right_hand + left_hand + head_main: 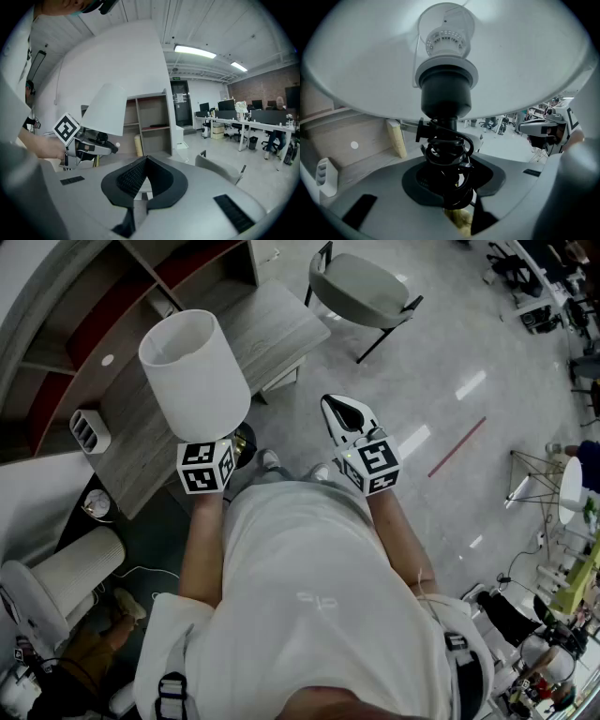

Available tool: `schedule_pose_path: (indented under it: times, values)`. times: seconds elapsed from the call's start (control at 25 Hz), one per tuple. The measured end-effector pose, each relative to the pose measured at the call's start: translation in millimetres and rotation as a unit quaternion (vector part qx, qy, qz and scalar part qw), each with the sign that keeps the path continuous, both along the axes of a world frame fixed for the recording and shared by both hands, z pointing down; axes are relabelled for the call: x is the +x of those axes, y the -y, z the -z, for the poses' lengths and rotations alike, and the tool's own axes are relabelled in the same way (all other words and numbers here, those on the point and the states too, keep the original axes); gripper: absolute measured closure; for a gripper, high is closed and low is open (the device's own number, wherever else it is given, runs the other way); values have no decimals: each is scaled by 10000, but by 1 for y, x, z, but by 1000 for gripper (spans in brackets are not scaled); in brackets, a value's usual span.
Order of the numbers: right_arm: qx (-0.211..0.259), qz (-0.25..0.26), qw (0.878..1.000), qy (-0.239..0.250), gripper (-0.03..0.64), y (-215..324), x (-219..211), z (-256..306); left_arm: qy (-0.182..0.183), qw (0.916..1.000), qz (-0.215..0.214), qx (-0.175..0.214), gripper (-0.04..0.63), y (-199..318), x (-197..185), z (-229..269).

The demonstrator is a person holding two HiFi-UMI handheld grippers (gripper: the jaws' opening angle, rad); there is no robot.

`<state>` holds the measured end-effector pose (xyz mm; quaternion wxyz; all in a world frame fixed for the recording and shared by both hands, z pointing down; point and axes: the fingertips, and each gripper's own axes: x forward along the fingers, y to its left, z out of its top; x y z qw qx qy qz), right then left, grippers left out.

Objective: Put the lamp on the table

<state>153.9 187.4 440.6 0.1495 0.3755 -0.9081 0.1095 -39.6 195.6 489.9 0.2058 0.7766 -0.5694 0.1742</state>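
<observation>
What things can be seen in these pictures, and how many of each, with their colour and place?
lamp: one, white shade, black stem with coiled cord, held in the air near the table
table: one, light wood, in front of the person, to the left
chair: one, grey seat, black legs, on the floor beyond the table
rack: one, white, on the table
ribbed cylinder: one, white, on the floor, lower left
left gripper: one, grey, shut on the lamp's stem
right gripper: one, grey, shut, empty
</observation>
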Motion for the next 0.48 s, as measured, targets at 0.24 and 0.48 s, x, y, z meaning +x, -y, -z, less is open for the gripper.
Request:
schedule_pose_path:
  times: [0.24, 0.48]
  values:
    - [18, -21, 10000, -90, 589, 10, -37, -4, 95, 9997, -175, -113, 450, 12, -31, -11]
    - [-95, -186, 9995, -234, 589, 24, -66, -13, 20, 9992, -365, -183, 451, 25, -57, -21]
